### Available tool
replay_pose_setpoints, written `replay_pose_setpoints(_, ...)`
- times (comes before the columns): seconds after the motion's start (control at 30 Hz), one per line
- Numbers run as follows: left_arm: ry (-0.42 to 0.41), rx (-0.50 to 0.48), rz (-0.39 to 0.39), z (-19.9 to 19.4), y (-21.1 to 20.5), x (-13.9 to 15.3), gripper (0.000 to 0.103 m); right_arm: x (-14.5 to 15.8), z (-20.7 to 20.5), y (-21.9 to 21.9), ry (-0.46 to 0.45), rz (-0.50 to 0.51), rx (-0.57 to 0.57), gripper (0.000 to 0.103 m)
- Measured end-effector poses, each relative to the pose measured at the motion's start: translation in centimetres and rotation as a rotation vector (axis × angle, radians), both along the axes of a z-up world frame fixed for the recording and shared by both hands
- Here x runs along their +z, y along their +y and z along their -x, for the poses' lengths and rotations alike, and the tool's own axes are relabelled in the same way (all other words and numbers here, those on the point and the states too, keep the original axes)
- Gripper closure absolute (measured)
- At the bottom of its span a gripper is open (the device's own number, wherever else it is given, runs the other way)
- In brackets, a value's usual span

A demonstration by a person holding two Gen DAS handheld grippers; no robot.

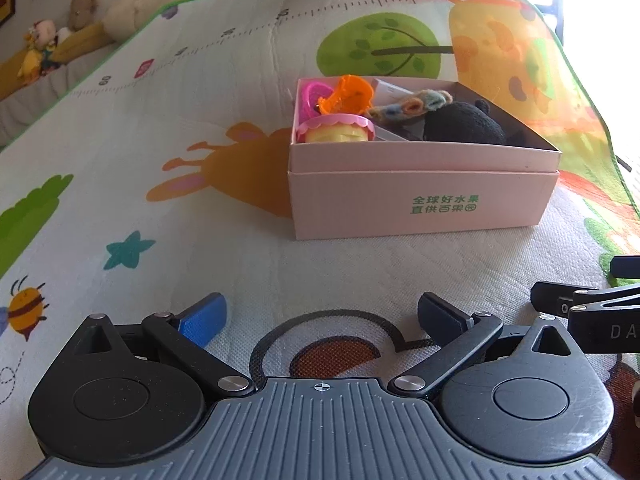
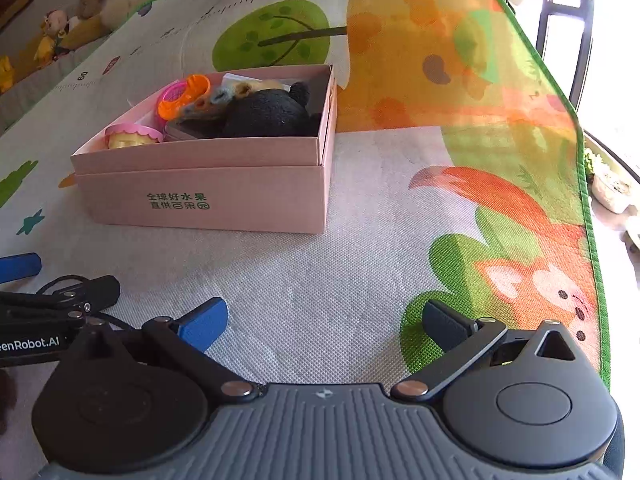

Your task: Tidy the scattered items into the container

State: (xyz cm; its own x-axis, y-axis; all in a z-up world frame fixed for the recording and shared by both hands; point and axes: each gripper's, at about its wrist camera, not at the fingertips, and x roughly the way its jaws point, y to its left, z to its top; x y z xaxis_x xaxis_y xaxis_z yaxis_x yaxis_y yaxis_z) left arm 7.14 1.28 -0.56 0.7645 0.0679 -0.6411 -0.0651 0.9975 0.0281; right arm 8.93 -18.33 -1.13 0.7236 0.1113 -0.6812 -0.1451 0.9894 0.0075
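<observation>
A pink cardboard box (image 1: 420,204) (image 2: 208,200) with green lettering stands on the play mat. Inside lie a black plush toy (image 1: 464,124) (image 2: 268,114), an orange plastic toy (image 1: 350,94) (image 2: 186,96), a pink ring (image 1: 314,94), a yellow cup with a pink frilled rim (image 1: 340,130) (image 2: 132,136) and a knitted multicoloured piece (image 1: 412,104). My left gripper (image 1: 320,320) hovers open over the mat in front of the box, nothing between its fingers. My right gripper (image 2: 324,322) is open too, right of the box's front, with nothing in it.
The colourful play mat (image 1: 200,100) (image 2: 400,200) covers the surface; its green edge (image 2: 584,200) runs along the right by a bright window. Stuffed toys (image 1: 52,40) sit at the far left. The right gripper's body (image 1: 600,316) shows beside the left one.
</observation>
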Motion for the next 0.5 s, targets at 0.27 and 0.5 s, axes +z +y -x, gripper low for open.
replay_pose_setpoints(0.27, -0.002, 0.000, 0.007, -0.02, 0.03, -0.09, 0.000, -0.48, 0.60, 0.08, -0.053, -0.005, -0.022, 0.000)
replay_pose_setpoints(0.5, -0.002, 0.000, 0.013, -0.02, -0.02, -0.05, 0.000, -0.47, 0.63, 0.07, -0.052, -0.006, -0.022, 0.000)
